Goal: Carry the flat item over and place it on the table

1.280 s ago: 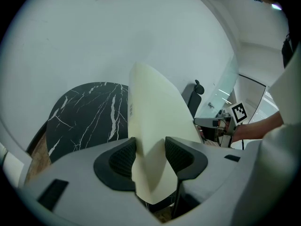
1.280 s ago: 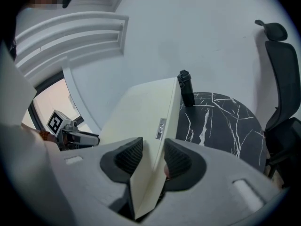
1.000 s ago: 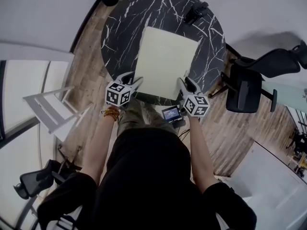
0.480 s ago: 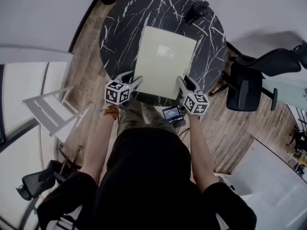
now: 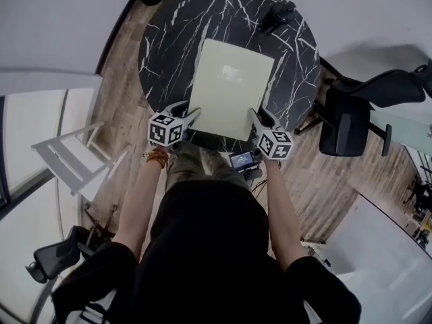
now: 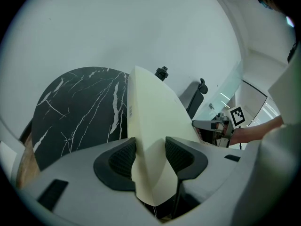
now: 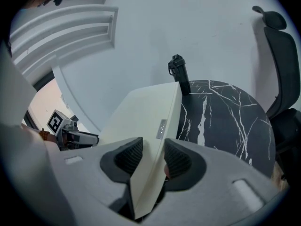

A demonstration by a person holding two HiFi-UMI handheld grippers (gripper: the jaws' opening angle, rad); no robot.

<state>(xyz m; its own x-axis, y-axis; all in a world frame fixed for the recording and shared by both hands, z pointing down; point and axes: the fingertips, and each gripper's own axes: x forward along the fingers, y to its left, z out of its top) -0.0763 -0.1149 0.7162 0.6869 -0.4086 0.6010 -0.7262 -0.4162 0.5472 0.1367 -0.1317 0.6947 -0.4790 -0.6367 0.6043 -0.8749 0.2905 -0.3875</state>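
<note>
Board (image 5: 231,88), pinched by the left gripper (image 5: 192,117) and right gripper (image 5: 255,118), is edging toward 12 o'clock over the table (image 5: 169,32), so set-down seems near.

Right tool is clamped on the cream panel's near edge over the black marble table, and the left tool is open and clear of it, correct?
No. The left tool is shut on the cream panel too, as the left gripper view shows. The rest holds: the right tool is clamped on its near edge over the black marble table.
</note>
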